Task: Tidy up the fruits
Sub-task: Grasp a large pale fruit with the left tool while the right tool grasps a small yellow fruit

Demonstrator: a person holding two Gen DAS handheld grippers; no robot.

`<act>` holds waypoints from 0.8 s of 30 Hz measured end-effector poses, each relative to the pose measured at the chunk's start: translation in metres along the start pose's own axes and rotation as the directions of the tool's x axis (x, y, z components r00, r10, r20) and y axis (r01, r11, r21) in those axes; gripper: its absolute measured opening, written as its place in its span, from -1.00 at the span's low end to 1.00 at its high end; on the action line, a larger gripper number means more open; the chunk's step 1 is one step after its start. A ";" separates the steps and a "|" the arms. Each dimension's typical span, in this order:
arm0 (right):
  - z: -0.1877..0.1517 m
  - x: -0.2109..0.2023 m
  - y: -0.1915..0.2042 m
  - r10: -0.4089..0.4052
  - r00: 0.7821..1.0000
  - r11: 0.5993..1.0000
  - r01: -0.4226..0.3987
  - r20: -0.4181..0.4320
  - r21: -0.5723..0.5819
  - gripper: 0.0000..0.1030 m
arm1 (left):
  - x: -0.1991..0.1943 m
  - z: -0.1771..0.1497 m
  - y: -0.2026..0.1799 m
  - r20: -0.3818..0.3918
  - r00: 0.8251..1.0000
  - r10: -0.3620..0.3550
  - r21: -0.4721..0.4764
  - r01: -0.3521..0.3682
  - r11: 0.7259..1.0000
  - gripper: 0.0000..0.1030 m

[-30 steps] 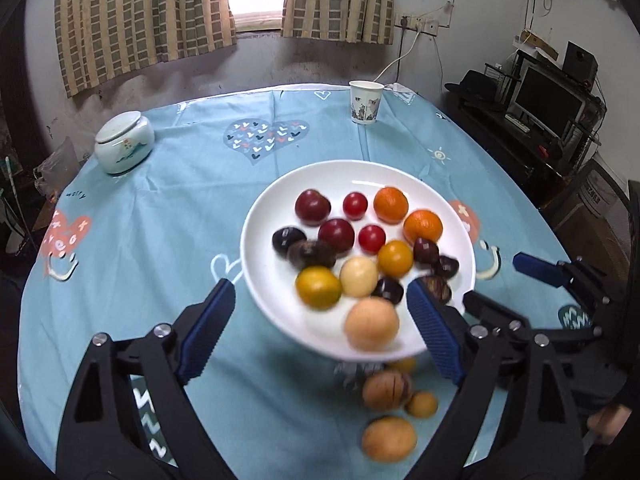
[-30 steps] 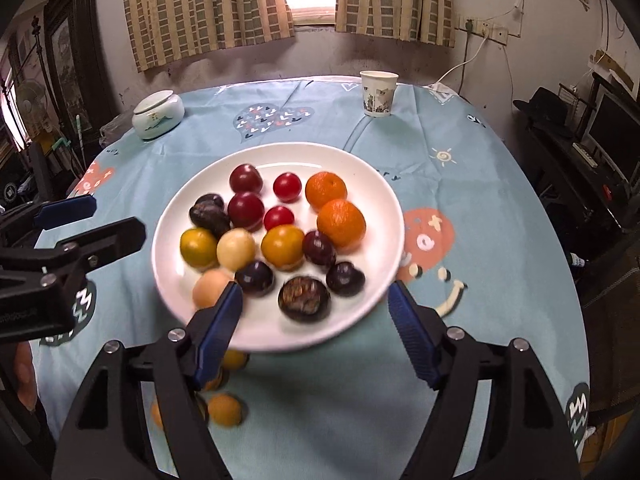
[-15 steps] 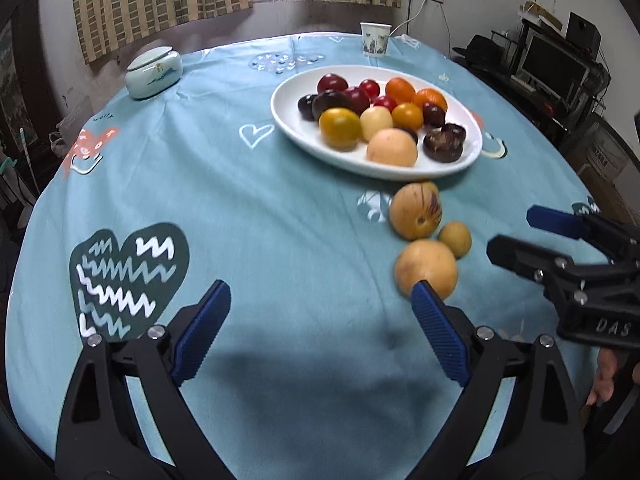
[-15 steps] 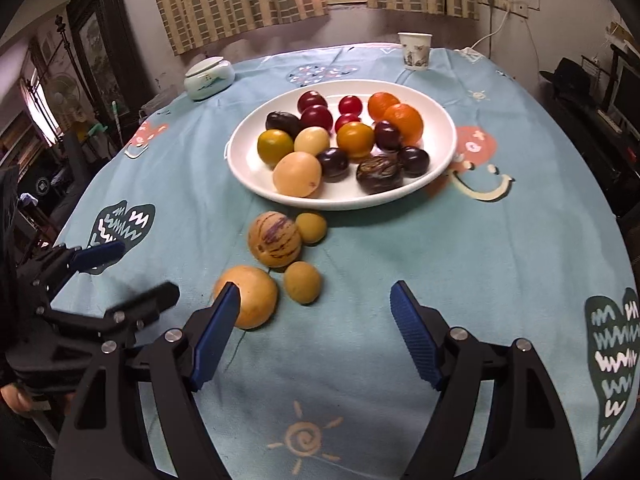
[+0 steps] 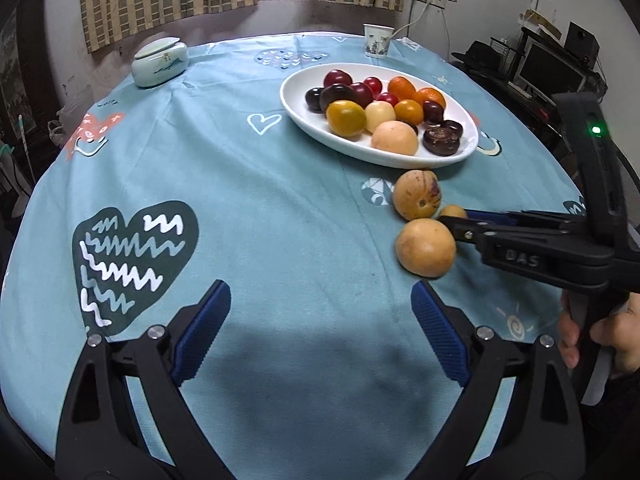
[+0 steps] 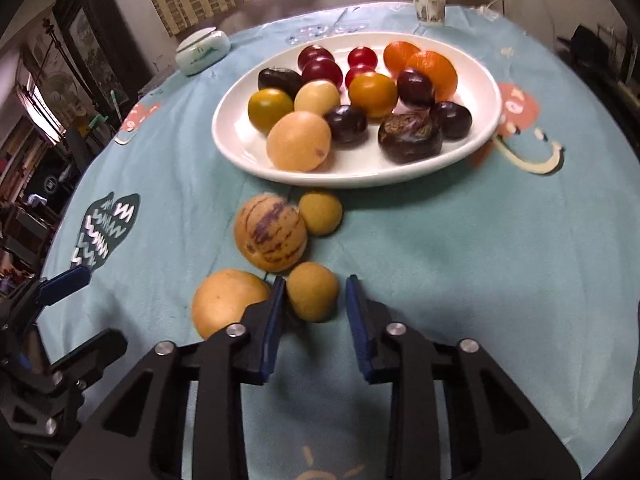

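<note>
Round worktop (image 5: 248, 184) under a blue patterned cloth. White oval plate (image 6: 240, 148) sits toward the far right, loaded with fruit: dark red and near-black plums, two oranges at the back, yellow-green and pale yellow rounds, one large peach-coloured fruit at the near rim. Four fruits lie loose on the cloth just in front of the plate: a striped tan fruit (image 6: 270, 238) with purple streaks, a small tan fruit (image 6: 320, 213) touching its right side, a large plain yellow-orange fruit (image 6: 224, 302) nearer the camera, and a second small tan fruit (image 6: 313, 297) beside it. Right claw (image 6: 315, 300) points down at that second small fruit, which sits between its blue pads; left pad looks to touch it, a sliver of gap shows at the right pad, so not gripped; jaws closing. The left pad's outer side also lies against the large yellow-orange fruit. Left claw (image 5: 320, 334) hangs over bare cloth, jaws spread wide, nothing between them. A hand (image 5: 600, 336) grips the right tool's handle. Lidded ceramic jar (image 5: 160, 62) and paper cup (image 5: 377, 40) stand at the far edge.
</note>
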State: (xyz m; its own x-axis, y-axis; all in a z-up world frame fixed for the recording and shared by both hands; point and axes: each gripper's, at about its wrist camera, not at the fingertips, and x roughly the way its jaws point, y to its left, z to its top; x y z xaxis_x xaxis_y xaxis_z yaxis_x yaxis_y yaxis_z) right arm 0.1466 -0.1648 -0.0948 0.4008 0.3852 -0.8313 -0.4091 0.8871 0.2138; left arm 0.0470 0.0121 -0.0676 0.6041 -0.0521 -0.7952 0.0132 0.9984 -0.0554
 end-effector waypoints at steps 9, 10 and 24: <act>-0.019 -0.049 -0.017 -0.063 0.994 0.998 0.060 0.094 0.035 -0.50 | 0.023 0.012 -0.043 -0.038 0.998 -0.056 0.080 0.059 0.995 0.81; -0.022 -0.054 -0.022 -0.068 0.993 0.997 0.064 0.099 0.051 -0.50 | 0.028 0.013 -0.050 -0.039 0.998 -0.055 0.094 0.058 0.994 0.81; -0.035 -0.077 -0.039 -0.041 0.990 0.995 0.028 0.131 0.096 -0.50 | 0.045 0.018 -0.066 -0.064 0.993 -0.101 0.102 0.107 0.989 -0.10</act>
State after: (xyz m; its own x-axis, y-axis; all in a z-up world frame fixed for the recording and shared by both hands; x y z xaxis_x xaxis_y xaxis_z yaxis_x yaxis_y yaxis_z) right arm 0.1029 -0.2377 -0.0570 0.5213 0.3789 -0.7647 -0.3169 0.9179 0.2388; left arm 0.0875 -0.0561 -0.0887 0.5476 -0.1542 -0.8224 0.1591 0.9841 -0.0786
